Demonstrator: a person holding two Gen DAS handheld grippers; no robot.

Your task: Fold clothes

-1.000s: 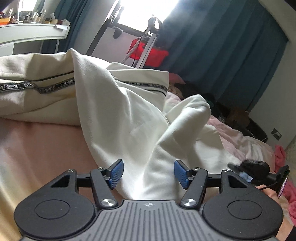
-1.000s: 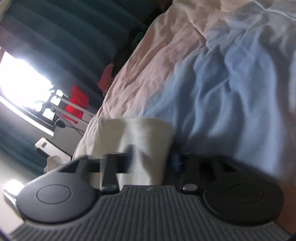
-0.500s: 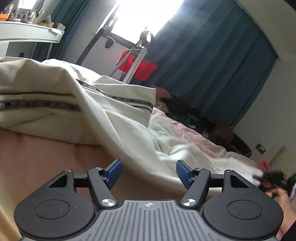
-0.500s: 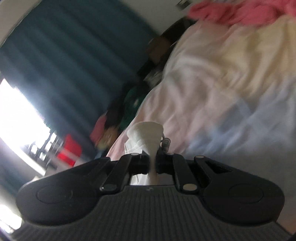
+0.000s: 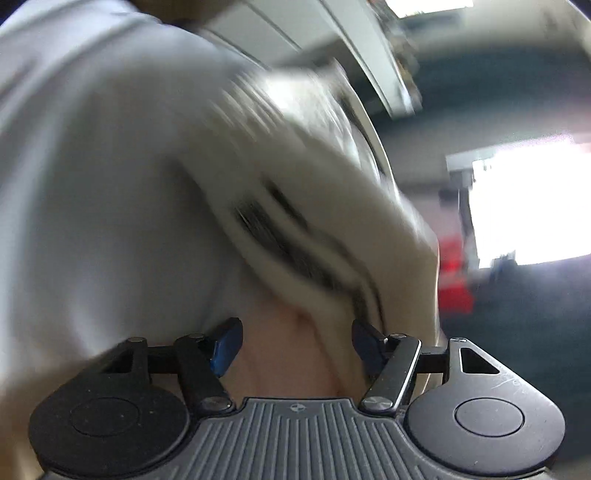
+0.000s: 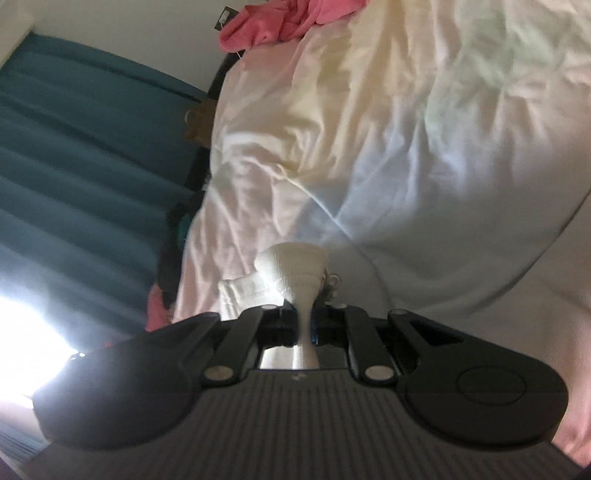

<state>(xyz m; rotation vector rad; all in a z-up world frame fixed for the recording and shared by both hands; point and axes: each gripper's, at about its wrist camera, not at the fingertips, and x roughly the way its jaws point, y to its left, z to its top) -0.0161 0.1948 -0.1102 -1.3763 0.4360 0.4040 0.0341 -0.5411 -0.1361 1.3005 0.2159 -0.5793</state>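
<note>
Cloth is pinched tight in the right gripper [image 6: 303, 314]. It is a bunched bit of the cream garment [image 6: 295, 267], and it puffs out just past the closed jaws. Behind the garment lies the pale bedsheet [image 6: 388, 129], with a pink cloth [image 6: 273, 22] at its far end. The left gripper [image 5: 295, 345] is wide apart and holds nothing. The cream garment [image 5: 147, 166] looks blurry there, just past its blue fingertips [image 5: 225, 345].

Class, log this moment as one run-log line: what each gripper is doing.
left gripper: open, empty, near cream garment | right gripper: shut on cream cloth | view: left blurred
</note>
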